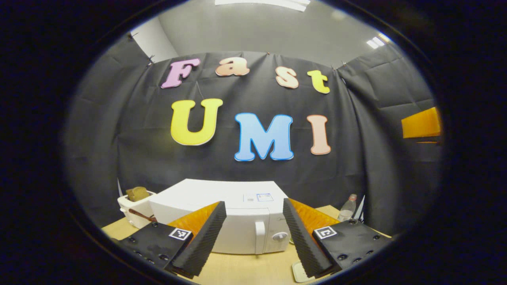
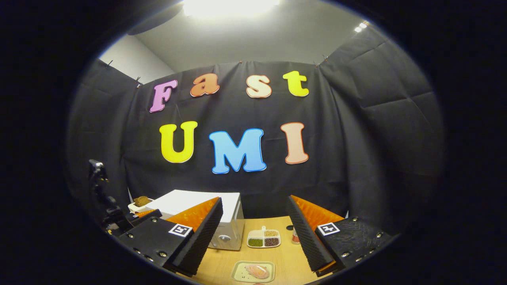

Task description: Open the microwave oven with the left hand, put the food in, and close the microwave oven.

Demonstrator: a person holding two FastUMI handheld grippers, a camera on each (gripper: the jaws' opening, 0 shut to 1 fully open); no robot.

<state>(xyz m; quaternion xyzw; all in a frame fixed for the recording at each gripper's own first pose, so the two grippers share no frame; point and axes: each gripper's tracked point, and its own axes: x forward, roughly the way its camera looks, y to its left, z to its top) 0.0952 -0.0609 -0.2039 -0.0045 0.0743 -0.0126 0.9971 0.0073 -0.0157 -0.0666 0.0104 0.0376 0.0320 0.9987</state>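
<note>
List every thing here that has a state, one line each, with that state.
Microwave: door shut, handle untouched.
Left gripper: open, holding nothing, facing the microwave door.
Right gripper: open, holding nothing, above the table.
Food tray: on the table, food on it, not picked up.
Divided dish: filled, on the table beside the microwave.
Toaster: bread sticking up from it.
Bottle: upright, cap on.

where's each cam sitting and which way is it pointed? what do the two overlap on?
Left gripper view: rides the left gripper, facing the closed microwave head-on; its own open fingers frame the door handle; toaster to the left, bottle to the right.
Right gripper view: rides the right gripper, further right, looking at the table with the food tray and divided dish; own open fingers at the bottom.
Shared: microwave, toaster, table.
</note>
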